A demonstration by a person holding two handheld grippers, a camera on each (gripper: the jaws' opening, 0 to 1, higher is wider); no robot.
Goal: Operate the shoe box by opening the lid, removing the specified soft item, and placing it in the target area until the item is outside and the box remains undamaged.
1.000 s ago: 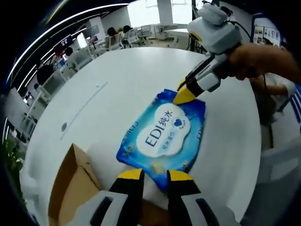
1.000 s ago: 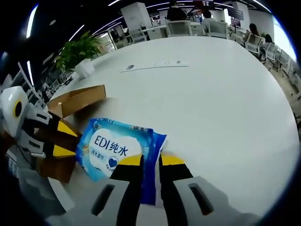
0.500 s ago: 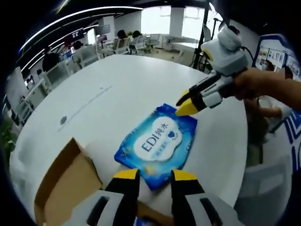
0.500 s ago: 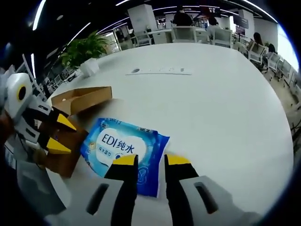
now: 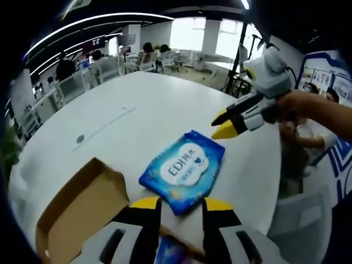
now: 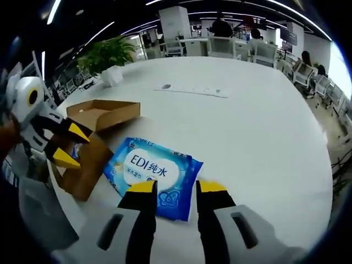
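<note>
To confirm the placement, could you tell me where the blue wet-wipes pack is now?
The blue wet-wipes pack lies flat on the round white table, beside the open brown cardboard box, just beyond the right gripper.

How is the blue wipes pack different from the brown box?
The wipes pack is blue, glossy and printed with "EDI"; the cardboard box is plain brown. The pack lies flat and sealed, while the box stands open with raised walls. The pack looks soft and thin; the box looks stiff. Both rest on the white table, side by side.
</note>
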